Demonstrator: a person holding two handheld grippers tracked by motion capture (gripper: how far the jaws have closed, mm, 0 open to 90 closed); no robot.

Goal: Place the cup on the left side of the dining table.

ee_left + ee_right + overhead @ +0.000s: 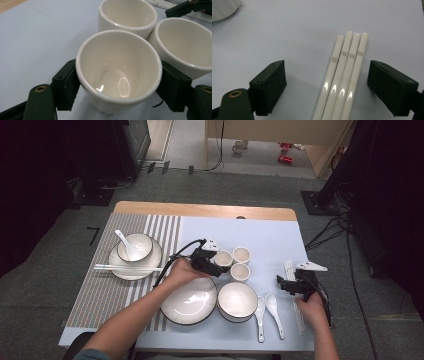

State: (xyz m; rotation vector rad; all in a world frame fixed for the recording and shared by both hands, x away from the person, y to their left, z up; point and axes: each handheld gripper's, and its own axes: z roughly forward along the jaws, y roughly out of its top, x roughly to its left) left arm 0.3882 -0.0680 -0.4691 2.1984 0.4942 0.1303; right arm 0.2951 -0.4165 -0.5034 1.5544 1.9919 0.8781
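Three cream cups stand in a cluster mid-table. My left gripper point(220, 262) point(118, 85) has its two pads pressed against the sides of the nearest cup point(223, 258) point(119, 72), which rests low over the blue-white cloth. The other two cups point(241, 254) point(240, 272) touch it from behind and from the right. At the right, my right gripper point(292, 281) point(334, 85) stands open over several white chopsticks point(299, 312) point(344, 75). They lie side by side between its jaws, with gaps to both pads.
A large plate point(189, 301), a bowl point(237, 301) and two white spoons point(260, 312) point(274, 309) lie near the front edge. On the striped mat at the left sits a plate point(150, 262) bearing a bowl with a spoon, and chopsticks point(127, 267) lie across it.
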